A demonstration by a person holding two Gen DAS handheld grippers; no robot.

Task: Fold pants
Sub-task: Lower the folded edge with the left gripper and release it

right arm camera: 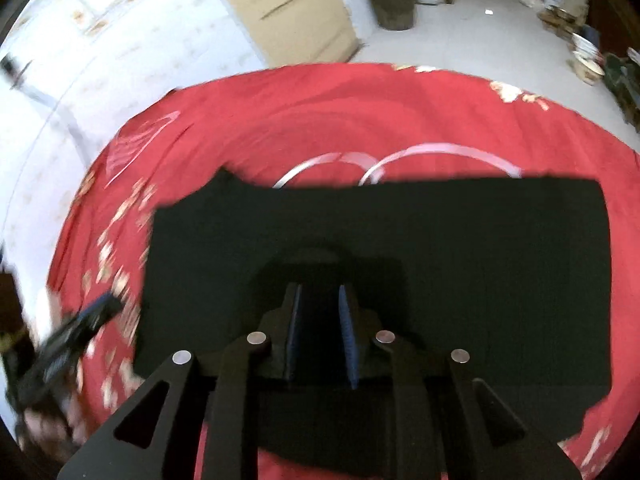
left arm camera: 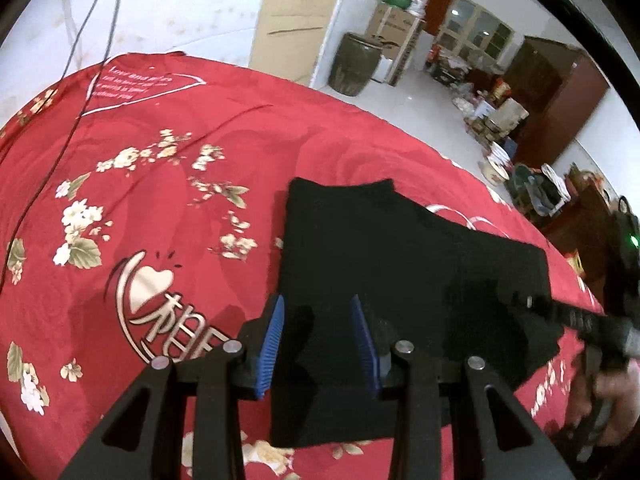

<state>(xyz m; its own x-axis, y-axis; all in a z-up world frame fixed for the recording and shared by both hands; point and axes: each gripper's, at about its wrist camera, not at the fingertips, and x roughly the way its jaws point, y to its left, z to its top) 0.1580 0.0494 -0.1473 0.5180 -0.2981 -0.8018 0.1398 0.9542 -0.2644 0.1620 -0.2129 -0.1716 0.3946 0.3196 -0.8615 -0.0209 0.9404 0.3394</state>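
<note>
Soft, even daylight fills both views and the pale walls and floor wash out near white, while the black pants [left arm camera: 400, 280] read as a flat dark mass with almost no fold detail. The left wrist view is fairly sharp at centre, with the red bedspread [left arm camera: 160, 120] crisp in its flower print, but the right gripper [left arm camera: 532, 304] at its edge smears into motion blur. The right wrist view is blurred throughout, streaked worst along its left side, with a faint shadow on the cloth ahead; both views bend hard at the rim and end in a black vignette.
</note>
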